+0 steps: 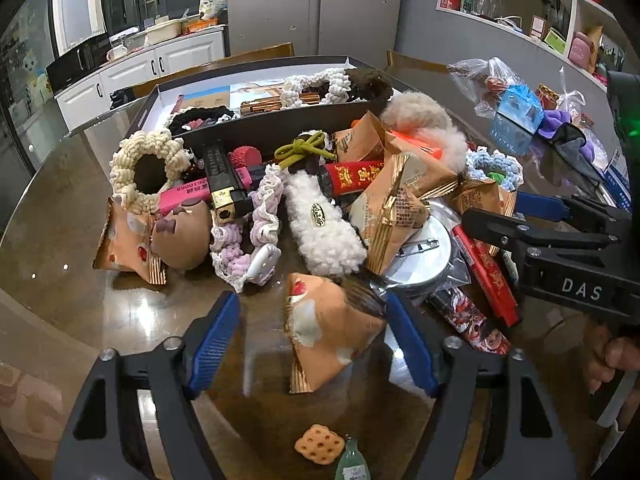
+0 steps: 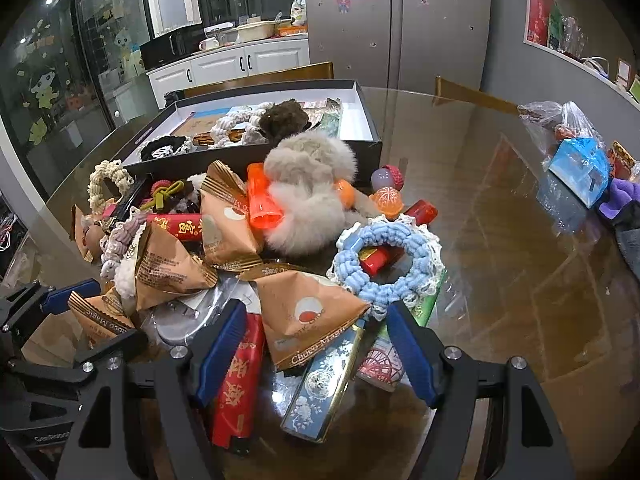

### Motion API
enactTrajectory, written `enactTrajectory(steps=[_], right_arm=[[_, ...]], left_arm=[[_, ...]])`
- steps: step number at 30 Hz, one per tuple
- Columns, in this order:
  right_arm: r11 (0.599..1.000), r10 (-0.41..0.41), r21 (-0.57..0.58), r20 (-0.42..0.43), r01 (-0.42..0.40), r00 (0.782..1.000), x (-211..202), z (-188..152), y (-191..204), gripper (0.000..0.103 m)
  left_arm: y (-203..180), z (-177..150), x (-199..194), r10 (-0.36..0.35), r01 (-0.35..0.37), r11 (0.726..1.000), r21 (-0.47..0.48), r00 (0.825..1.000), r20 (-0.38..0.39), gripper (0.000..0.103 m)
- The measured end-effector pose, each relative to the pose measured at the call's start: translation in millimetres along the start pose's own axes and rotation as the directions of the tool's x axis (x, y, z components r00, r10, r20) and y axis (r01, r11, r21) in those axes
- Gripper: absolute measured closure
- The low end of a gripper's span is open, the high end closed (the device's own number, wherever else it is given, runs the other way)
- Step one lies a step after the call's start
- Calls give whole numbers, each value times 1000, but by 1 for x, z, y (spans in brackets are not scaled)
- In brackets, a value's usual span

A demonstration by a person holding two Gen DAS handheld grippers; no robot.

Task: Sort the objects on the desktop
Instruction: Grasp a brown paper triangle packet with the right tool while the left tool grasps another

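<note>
A heap of small things lies on the glass-topped table (image 1: 60, 240): orange snack packets, knitted scrunchies, red boxes, a fluffy white clip (image 1: 324, 224). My left gripper (image 1: 312, 346) is open around one orange packet (image 1: 324, 320). Its right pad sits close beside the packet and the left pad stands apart. My right gripper (image 2: 316, 348) is open low over another orange packet (image 2: 312, 316), a blue patterned box (image 2: 320, 392) and a red box (image 2: 236, 380). A blue scrunchie (image 2: 384, 256) lies just beyond its right finger. Each gripper shows at the edge of the other's view.
A black box (image 2: 372, 128) with a white inside holds scrunchies behind the heap. A plastic bag (image 1: 504, 92) with a blue packet and purple cloth lies at the right. Cookie and bottle charms (image 1: 320, 444) sit near me. Chair backs (image 2: 472, 92) stand behind the table.
</note>
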State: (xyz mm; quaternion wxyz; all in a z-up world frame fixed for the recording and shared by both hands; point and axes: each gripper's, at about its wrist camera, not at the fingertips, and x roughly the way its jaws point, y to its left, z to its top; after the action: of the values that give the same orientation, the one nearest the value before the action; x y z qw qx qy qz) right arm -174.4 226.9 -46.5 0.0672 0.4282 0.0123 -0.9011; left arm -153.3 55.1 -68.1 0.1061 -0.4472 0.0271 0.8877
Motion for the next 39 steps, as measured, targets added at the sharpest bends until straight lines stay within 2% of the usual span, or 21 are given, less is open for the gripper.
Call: enactTrajectory(steps=[1,2,3,8,10,19,23,29,39], right_arm=[[1000,0,3,6,0,1000,0,-1,0,29],[1000,-4,5,10,3,1000,0,-2,0,29],[1000,-4,5,13,4,1000,0,-2,0,29],[998,51,24,8,-52,999,-3,-4,0,53],[997,65,30,7,-65,998,-5,-4,0,73],[999,43,24,27,-44,999,-7,-8,-1,83],[999,36,23,44,-37,998,-12,-9,-1,83],[997,71,37,84,-74,994,-28,-8,-3,83],[995,98,-12,110,-97,989,-46,5,15,83]], left_arm=[[0,0,-1,0,0,1000,3,1000,5,43],[-1,0,-3,-1,1,1000,5,1000,12,55],[-1,-1,-3,-1,1,1000,6,1000,12,55],[-1,-1,-3,-1,0,1000,7,1000,13,56],[0,-1,-4,-5,5,1000,-5,1000,16,57],[3,-4,-6,-17,18,1000,-21,1000,21,57],[6,-5,-9,-17,18,1000,-26,999,27,58],[9,-2,-23,-18,20,999,-34,998,56,58],[16,4,-49,-7,13,998,-60,995,96,58]])
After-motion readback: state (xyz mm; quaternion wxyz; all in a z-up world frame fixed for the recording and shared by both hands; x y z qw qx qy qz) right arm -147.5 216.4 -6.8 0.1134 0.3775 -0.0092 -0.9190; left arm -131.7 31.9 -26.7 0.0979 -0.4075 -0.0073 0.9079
